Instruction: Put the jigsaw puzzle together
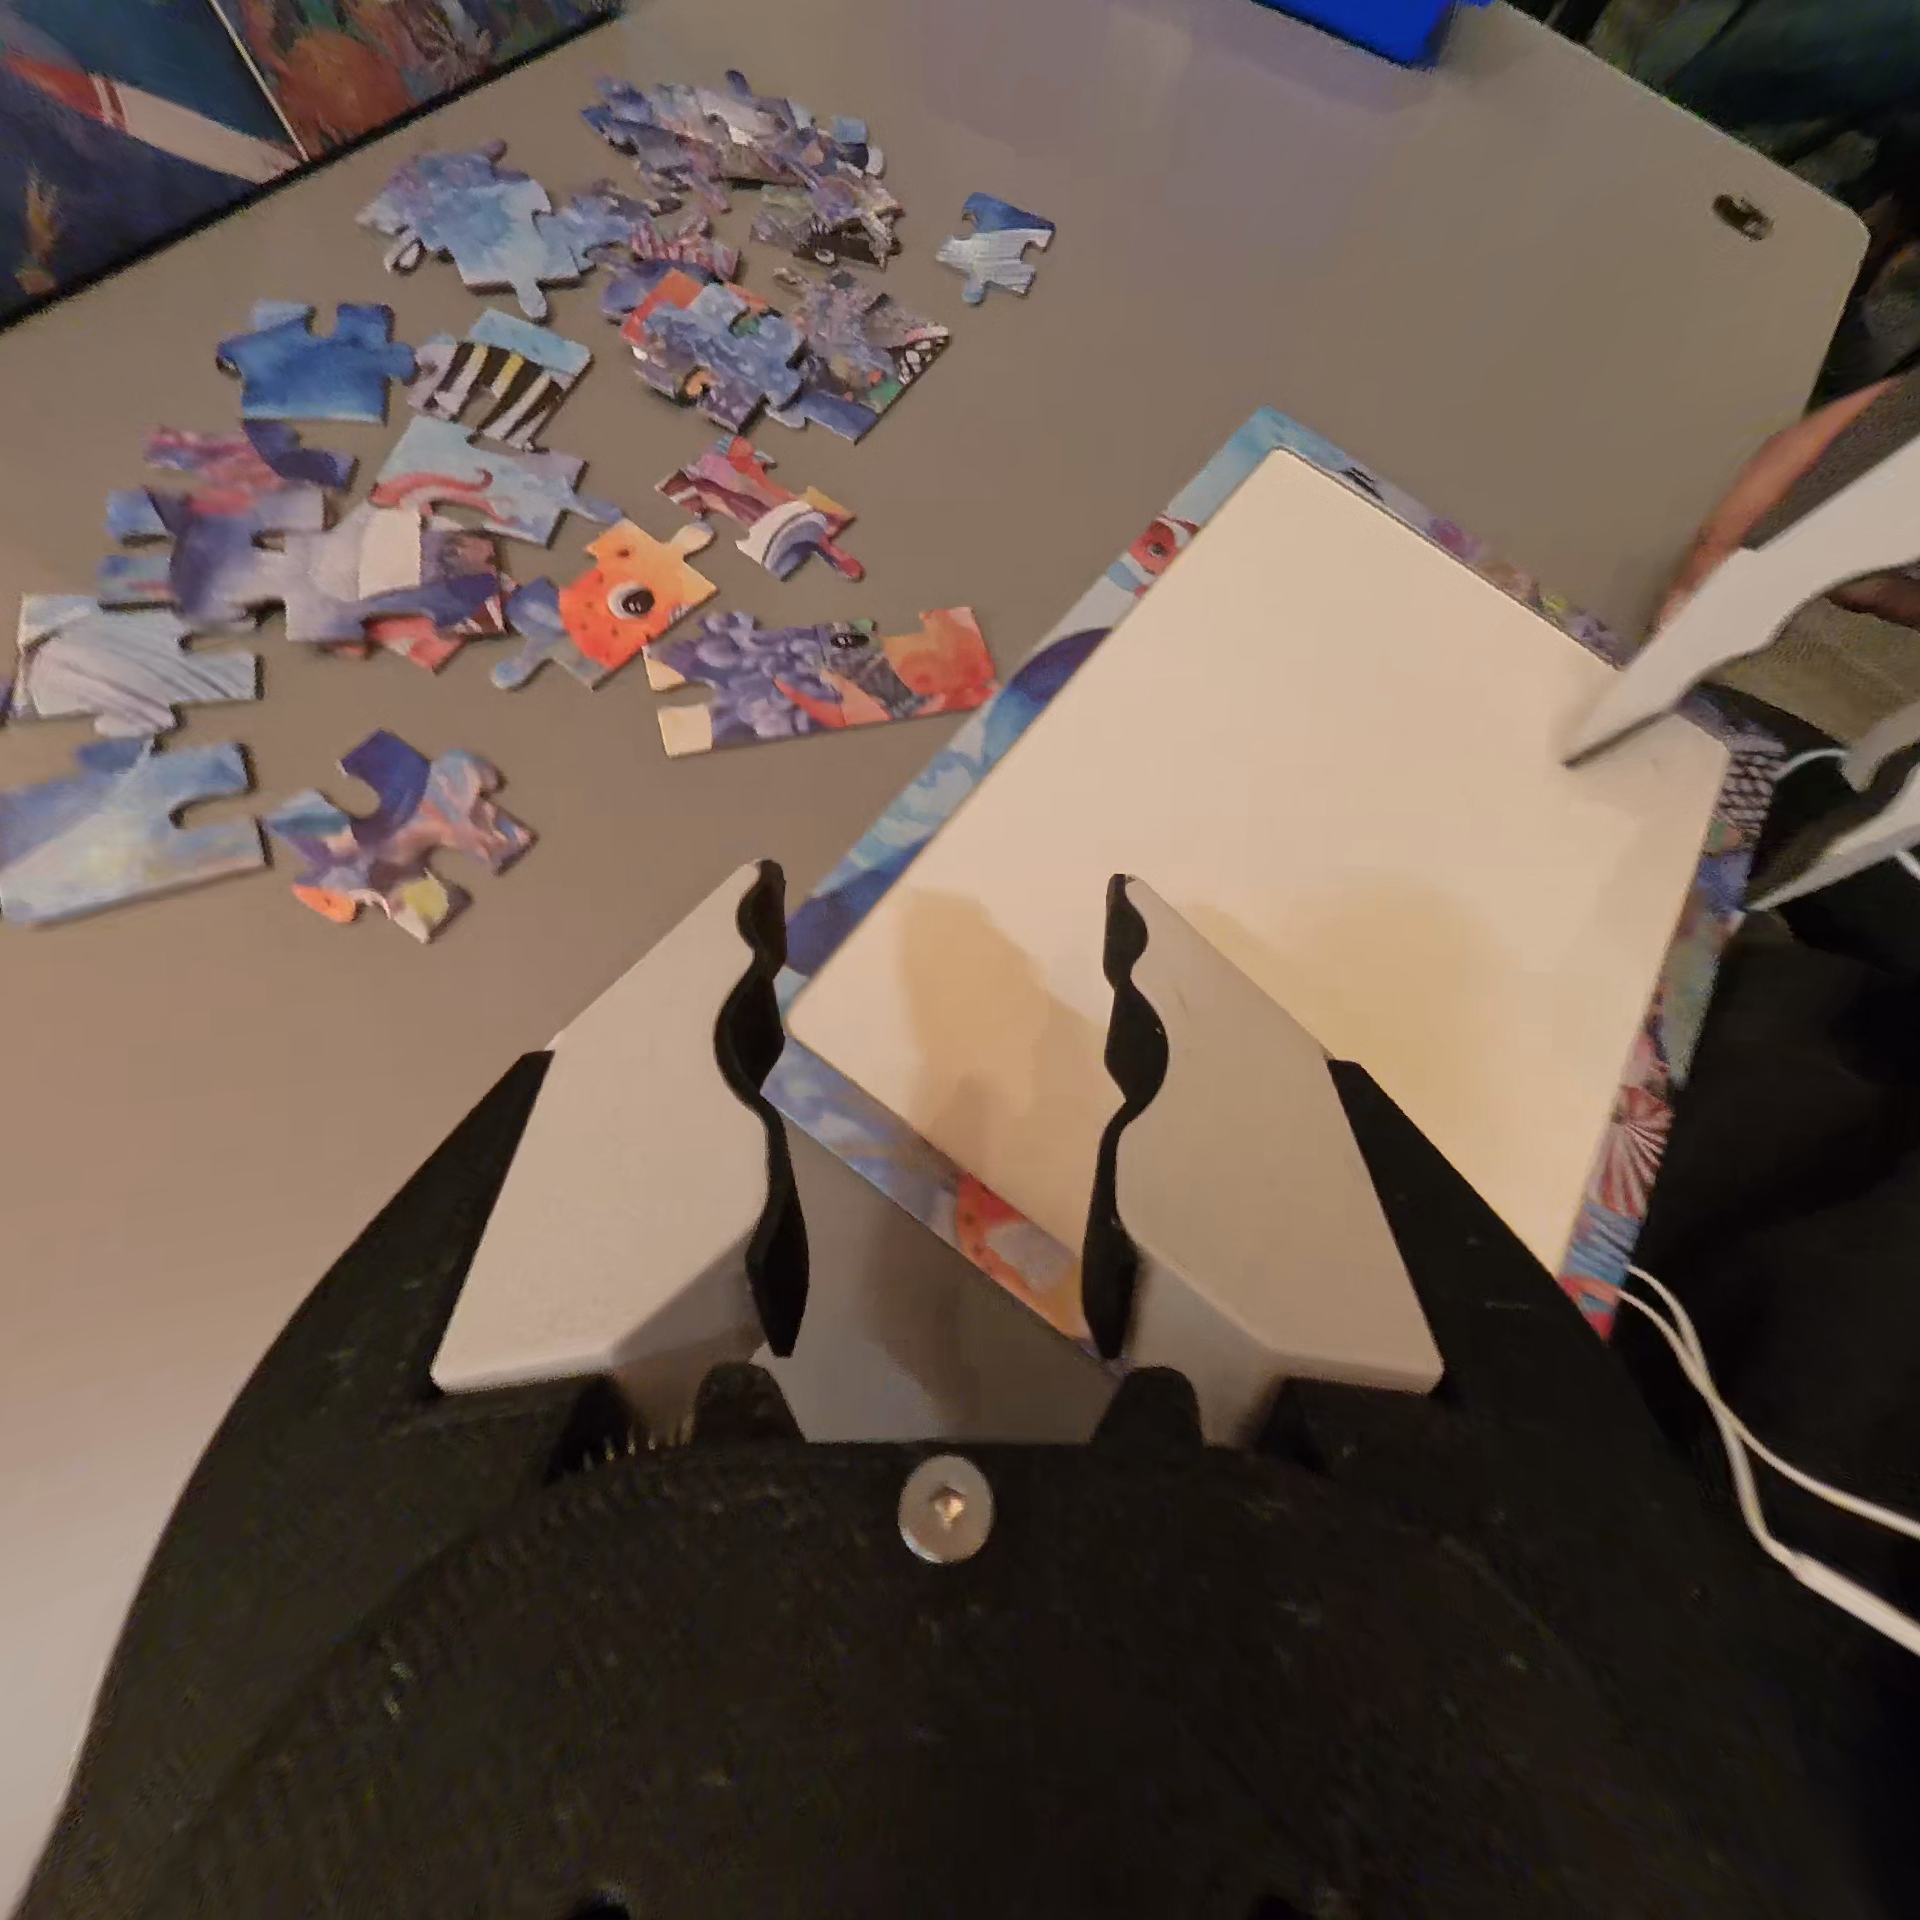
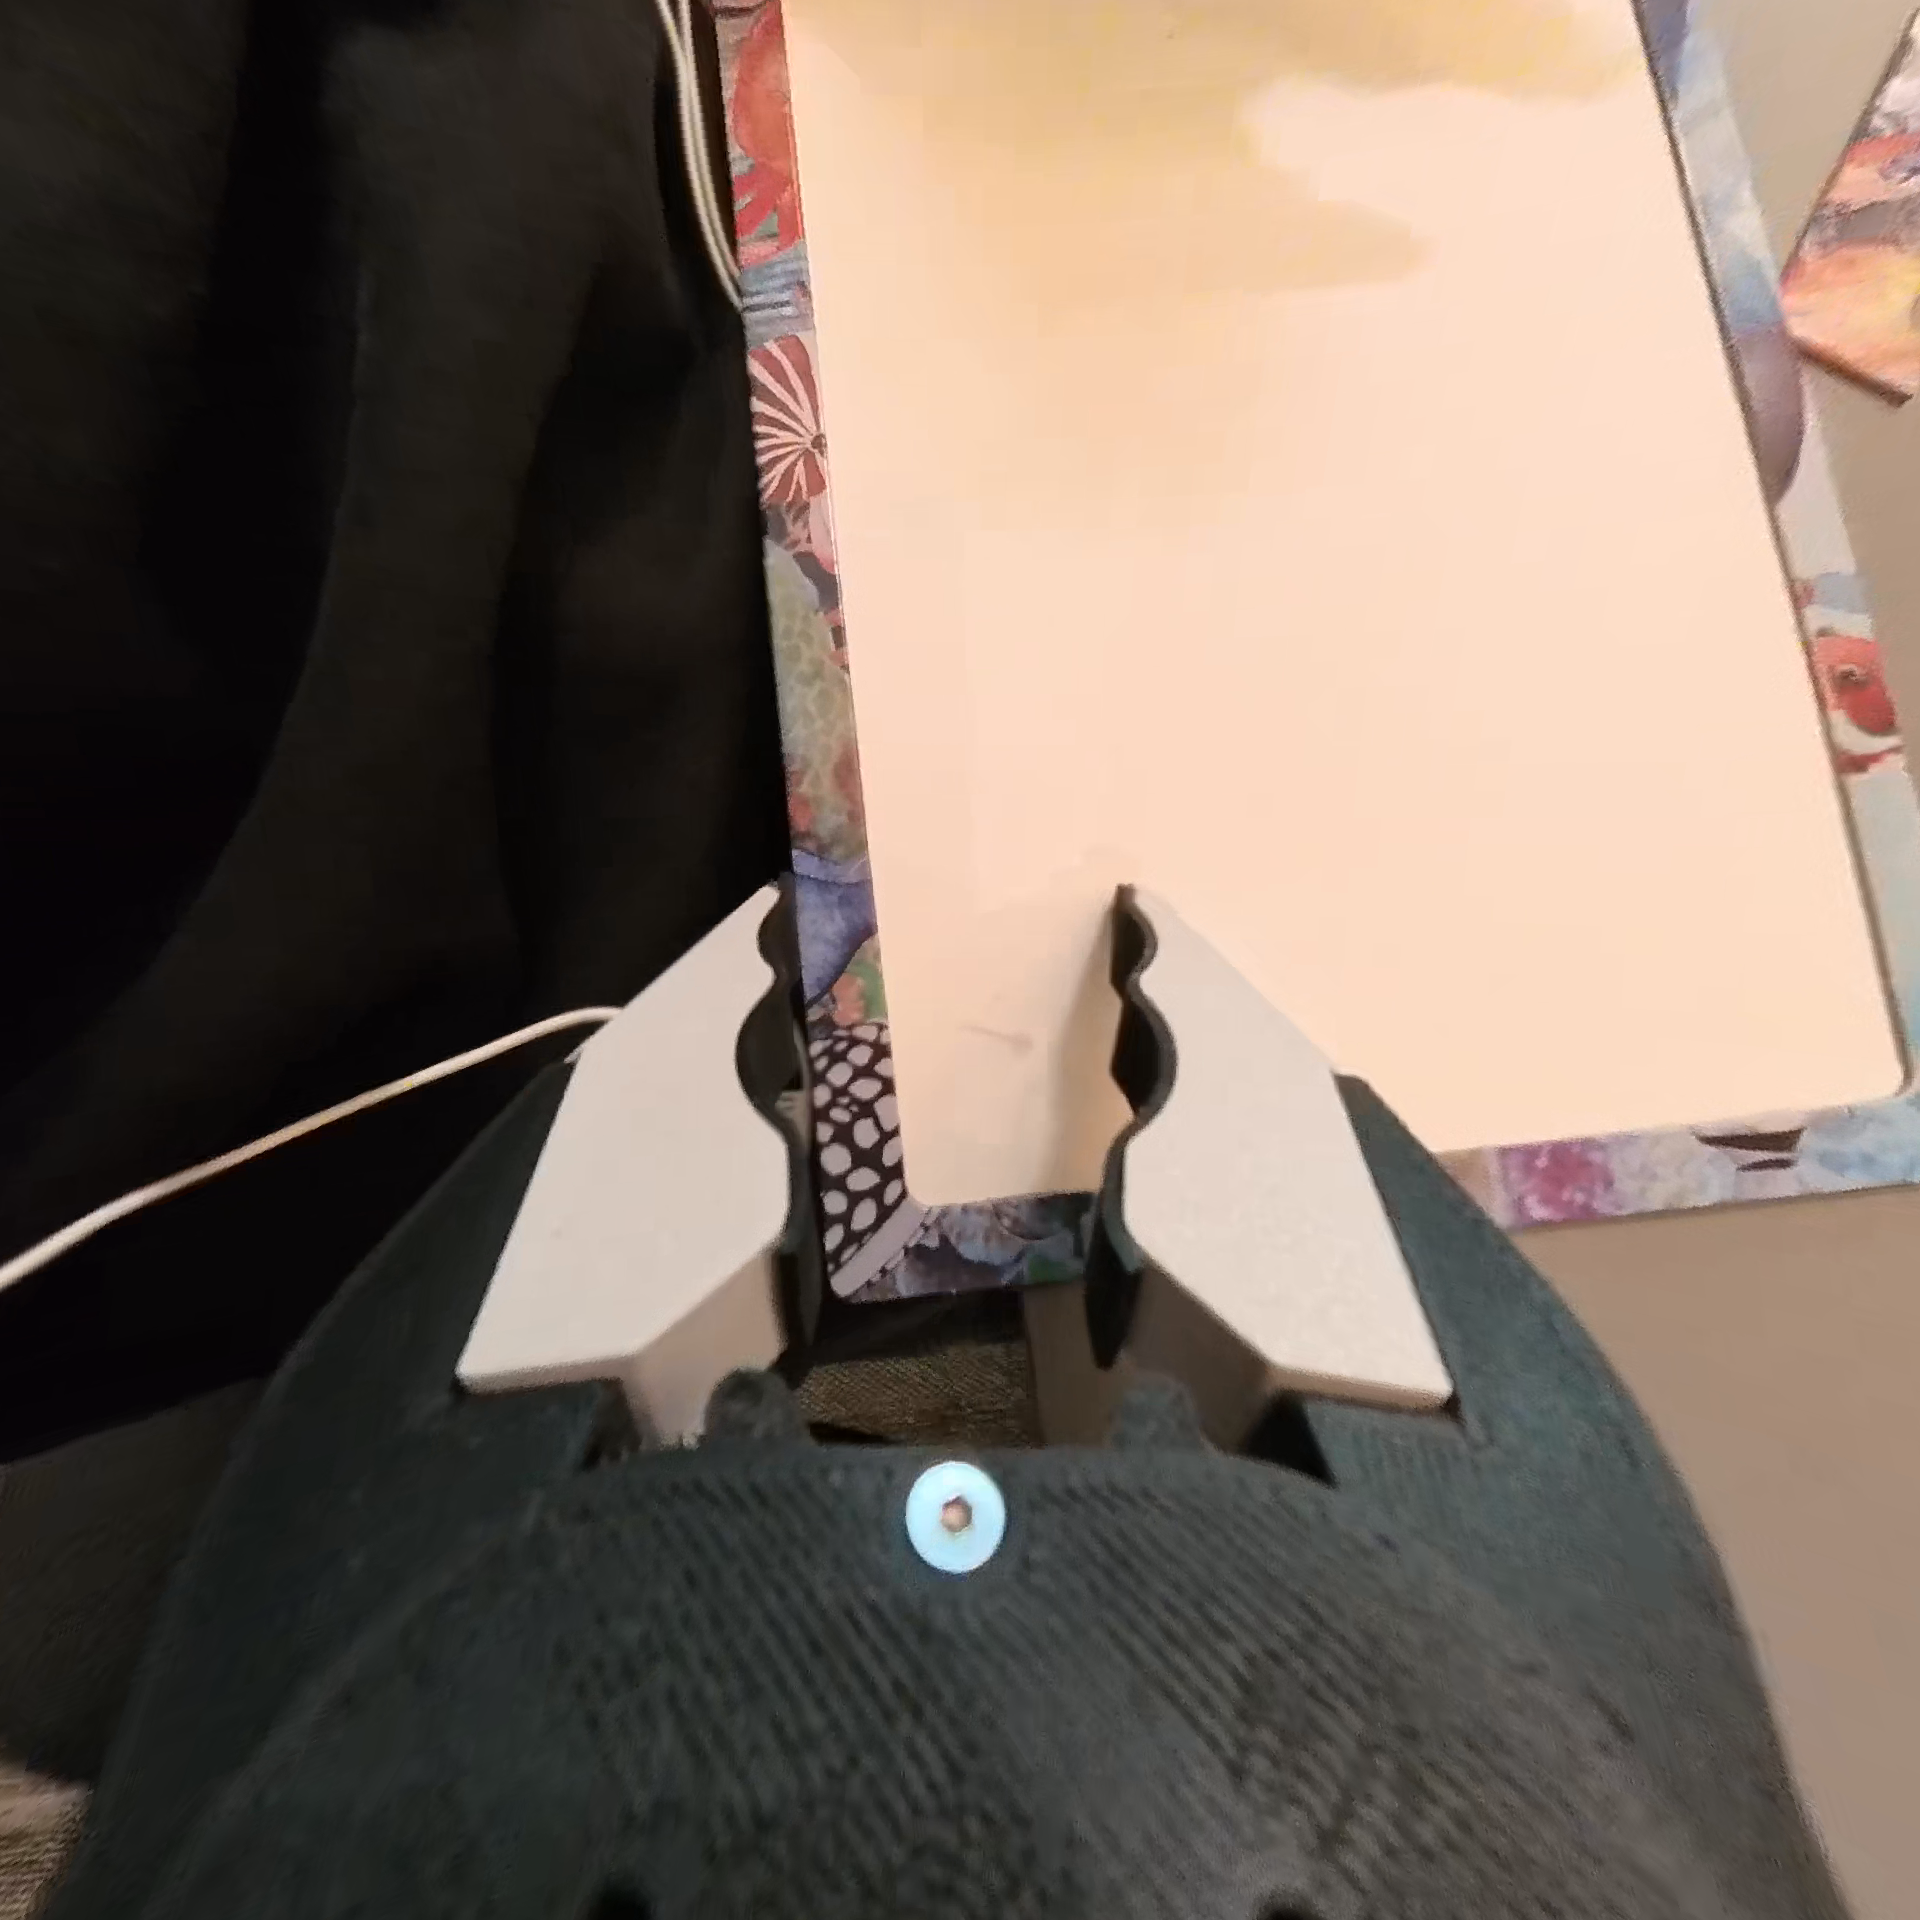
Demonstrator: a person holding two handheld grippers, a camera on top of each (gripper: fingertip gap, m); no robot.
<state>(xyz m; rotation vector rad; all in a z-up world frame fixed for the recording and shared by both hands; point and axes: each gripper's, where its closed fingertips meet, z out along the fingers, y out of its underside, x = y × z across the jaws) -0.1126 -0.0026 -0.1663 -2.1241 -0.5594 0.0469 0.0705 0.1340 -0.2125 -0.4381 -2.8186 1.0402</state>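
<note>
The puzzle tray (image 1: 1288, 790) has a white inside and a colourful sea-picture border, and lies on the grey table (image 1: 1299, 208) at the right. No pieces show inside it. Several loose puzzle pieces (image 1: 499, 488) lie spread on the table to its left, among them an orange fish piece (image 1: 629, 603). My left gripper (image 1: 943, 878) is open and empty over the tray's near left corner. My right gripper (image 2: 948, 894) is open and empty over another corner of the tray (image 2: 1351, 623). It also shows in the left wrist view (image 1: 1673, 826) at the tray's right side.
A box with a sea picture (image 1: 125, 135) lies at the far left, and a blue object (image 1: 1371, 26) at the far edge. White cables (image 1: 1714, 1455) and black cloth (image 2: 312, 520) lie beside the tray. One loose piece (image 2: 1860, 260) lies past the tray's border.
</note>
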